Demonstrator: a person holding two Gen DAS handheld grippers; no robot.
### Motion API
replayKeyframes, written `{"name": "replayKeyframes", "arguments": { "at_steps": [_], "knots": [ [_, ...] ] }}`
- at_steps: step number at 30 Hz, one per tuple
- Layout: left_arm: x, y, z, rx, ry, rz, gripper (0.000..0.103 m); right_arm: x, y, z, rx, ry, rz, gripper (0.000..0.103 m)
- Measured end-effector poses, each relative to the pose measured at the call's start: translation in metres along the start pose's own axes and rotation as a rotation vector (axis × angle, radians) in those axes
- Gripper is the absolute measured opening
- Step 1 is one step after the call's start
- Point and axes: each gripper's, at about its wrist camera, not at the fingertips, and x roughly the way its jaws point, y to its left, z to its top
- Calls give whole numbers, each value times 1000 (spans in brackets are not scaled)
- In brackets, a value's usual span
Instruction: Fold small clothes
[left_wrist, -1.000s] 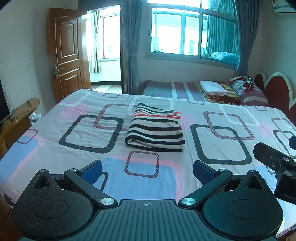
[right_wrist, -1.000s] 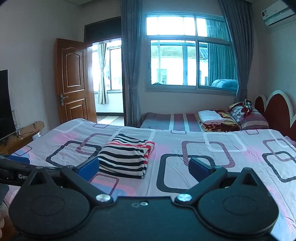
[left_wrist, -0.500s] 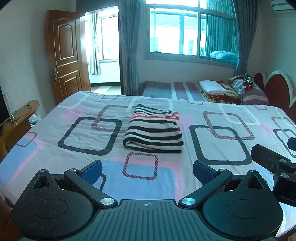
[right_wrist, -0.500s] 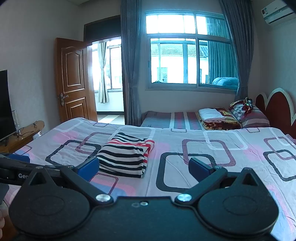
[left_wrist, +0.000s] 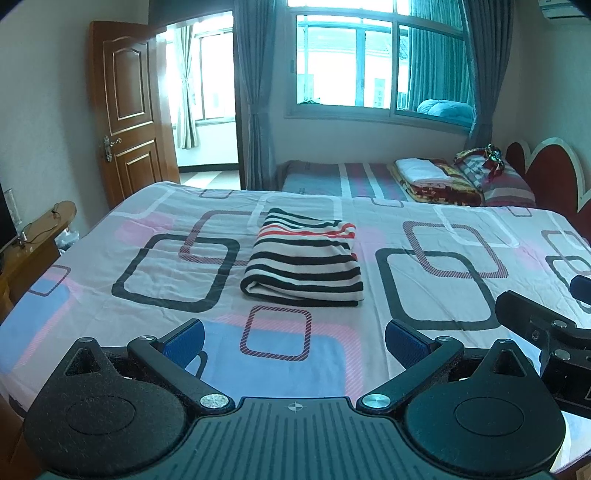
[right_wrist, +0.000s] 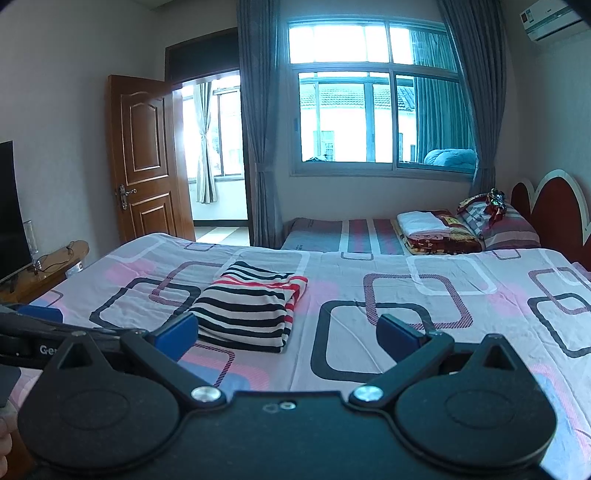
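In the right wrist view, at the left edge of the frame, the left gripper's black body shows white letters "Ge", the rest cut off by the right gripper (right_wrist: 287, 332) in the lower foreground, whose blue-padded fingers stand wide apart, holding nothing. Just above them, left of centre, a folded striped garment (right_wrist: 249, 310) in black, white and red lies flat on the patterned bed (right_wrist: 388, 291), long axis running from the frame's bottom toward the window, rounded fold nearest the camera. In the left wrist view the left gripper (left_wrist: 293, 339) sits at the bottom, fingers likewise spread and empty, the garment (left_wrist: 304, 260) at centre.
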Motion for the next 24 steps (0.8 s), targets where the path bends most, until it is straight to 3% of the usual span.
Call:
{"name": "replayKeyframes", "arguments": {
  "at_steps": [18,24],
  "knots": [
    [8,1,2,-2,-4,9,103,9,-1,0,4,9,11,102],
    [10,0,0,19,-43,-35,103,13,-2,0,10,16,14,102]
  ]
}}
